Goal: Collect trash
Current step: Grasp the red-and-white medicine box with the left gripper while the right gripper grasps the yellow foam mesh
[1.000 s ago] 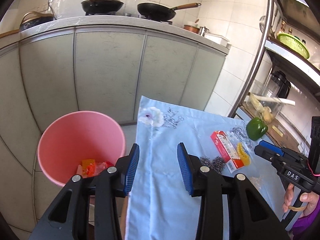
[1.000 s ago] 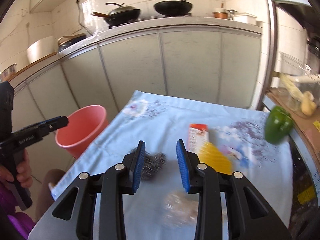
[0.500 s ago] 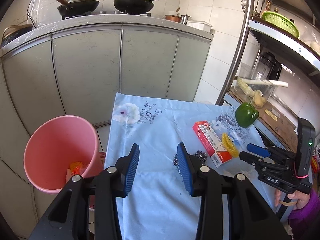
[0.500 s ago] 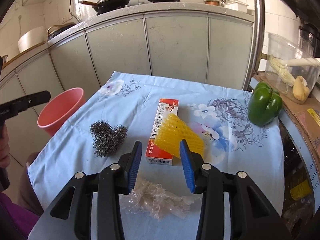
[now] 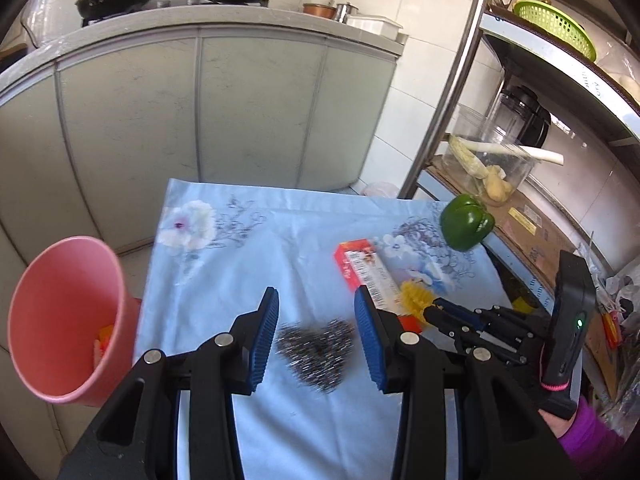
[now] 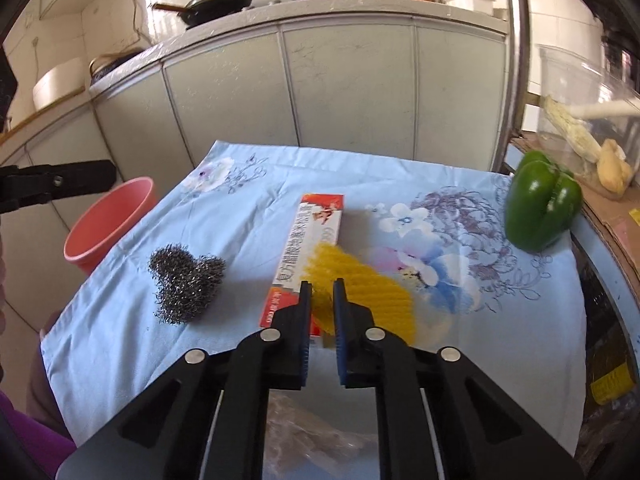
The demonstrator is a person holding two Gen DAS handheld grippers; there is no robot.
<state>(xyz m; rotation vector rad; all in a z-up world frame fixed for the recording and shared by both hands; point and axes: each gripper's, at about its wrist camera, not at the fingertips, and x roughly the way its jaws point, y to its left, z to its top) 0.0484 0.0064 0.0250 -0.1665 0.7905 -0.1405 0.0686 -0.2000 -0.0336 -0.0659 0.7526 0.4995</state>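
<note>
My right gripper (image 6: 320, 286) is shut on the near edge of a yellow foam net (image 6: 360, 284) that lies partly over a red and white box (image 6: 308, 248). It shows in the left wrist view (image 5: 434, 310) too. My left gripper (image 5: 316, 300) is open, its jaws on either side of a steel wool ball (image 5: 316, 350), also in the right wrist view (image 6: 184, 280). A crumpled clear plastic wrap (image 6: 308, 440) lies under the right gripper. The pink bin (image 5: 60, 320) stands left of the table with orange scraps inside.
A green pepper (image 6: 540, 204) sits at the table's right edge on the blue floral cloth (image 6: 248, 208). A metal rack with a clear container (image 5: 496, 160) stands to the right. Grey kitchen cabinets (image 5: 224, 108) with pans on top are behind the table.
My right gripper has come down and closed on the yellow net. My left gripper has swung right from the bin to hover over the steel wool, staying open.
</note>
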